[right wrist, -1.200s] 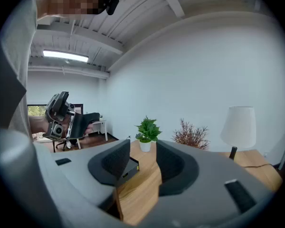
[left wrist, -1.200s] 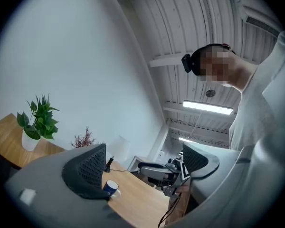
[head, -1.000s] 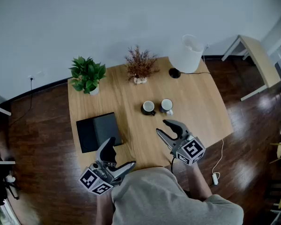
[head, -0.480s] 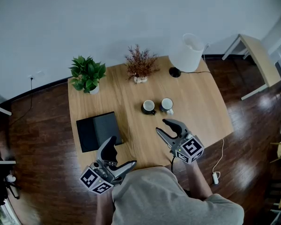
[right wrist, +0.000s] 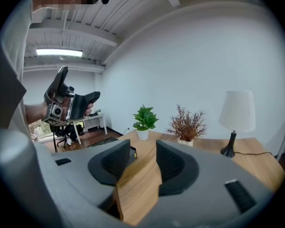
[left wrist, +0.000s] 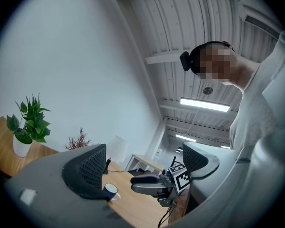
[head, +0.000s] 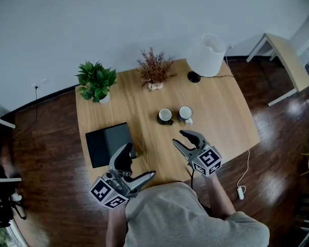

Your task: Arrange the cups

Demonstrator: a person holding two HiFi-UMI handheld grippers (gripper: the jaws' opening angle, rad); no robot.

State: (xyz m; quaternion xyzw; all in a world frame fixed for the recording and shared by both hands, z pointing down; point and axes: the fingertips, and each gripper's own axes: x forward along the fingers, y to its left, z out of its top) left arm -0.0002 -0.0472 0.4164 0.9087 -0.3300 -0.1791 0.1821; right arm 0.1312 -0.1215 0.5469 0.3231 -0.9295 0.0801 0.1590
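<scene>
Shifted slightly right since before, the left claw (head: 136, 168) hangs released, jaws wide apart, at lower left over the counter (head: 221, 112) edge. The right claw (head: 183, 139) is released with a narrow gap, empty. Just above it, mid-frame, a dark cup (head: 165, 117) and a pale cup (head: 185, 114) sit side by side.

Right claw (head: 178, 138): bare wood straight ahead up to the left cup (head: 165, 117) and right cup (head: 185, 114), which sit close together and block the centre line. Wide bare table (head: 224, 112) off to its right. Past the cups, the dried sprig (head: 154, 72) and lamp (head: 206, 57) line the far edge. Left claw (head: 139, 163): laptop (head: 109, 144) just beside it, front-left, with the green plant (head: 96, 81) well beyond.
</scene>
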